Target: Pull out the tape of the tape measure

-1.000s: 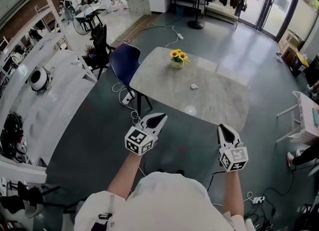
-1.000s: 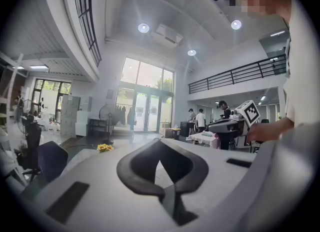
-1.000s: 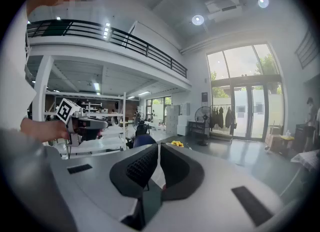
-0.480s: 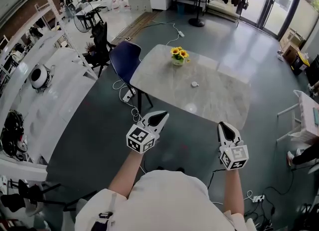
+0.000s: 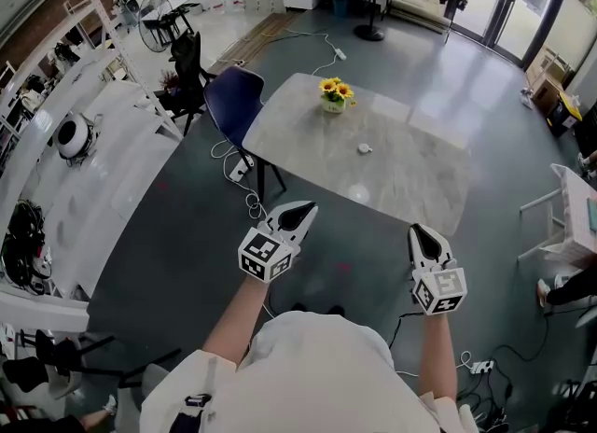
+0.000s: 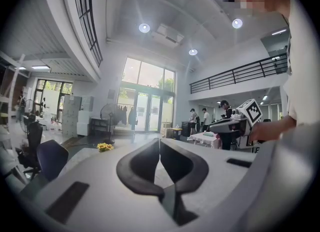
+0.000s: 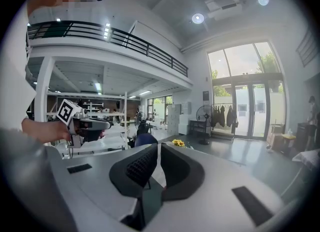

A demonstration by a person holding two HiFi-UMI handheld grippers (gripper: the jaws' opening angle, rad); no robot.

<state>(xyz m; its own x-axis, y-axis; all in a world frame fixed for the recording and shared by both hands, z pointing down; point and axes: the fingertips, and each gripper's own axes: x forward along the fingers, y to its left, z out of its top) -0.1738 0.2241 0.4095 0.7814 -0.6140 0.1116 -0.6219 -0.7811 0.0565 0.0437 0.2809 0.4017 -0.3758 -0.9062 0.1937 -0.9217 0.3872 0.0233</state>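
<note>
In the head view, the person is standing on the grey floor, well short of the marble-topped table (image 5: 410, 179), and is holding both tools out at about waist height. The left gripper (image 5: 300, 209) and the right gripper (image 5: 422, 232) are both pointing toward the table, with nothing in either. A small pale round thing (image 5: 364, 148) is lying near the middle of the tabletop. It is too small to name for certain, but it is most likely the tape measure. A pot of yellow flowers (image 5: 335, 93) is sitting at the far left of the table, and a blue chair (image 5: 233, 104) is standing just beside the table's left edge.

In the left gripper view, the left gripper (image 6: 160, 141) is showing its two dark pads pressed together, with nothing gripped between them. The flowers (image 6: 104, 146) are showing far off to the left.

In the right gripper view, the right gripper (image 7: 158, 147) is likewise showing its jaws brought together and bare. The flowers (image 7: 177, 142) are showing just beyond them.

Judging by this, the task is not yet starting. No tape is being drawn out, and the measure is lying untouched, well apart from both tools. Approaching, opening, gripping the case and the tape's end, and pulling are all waiting.
</note>
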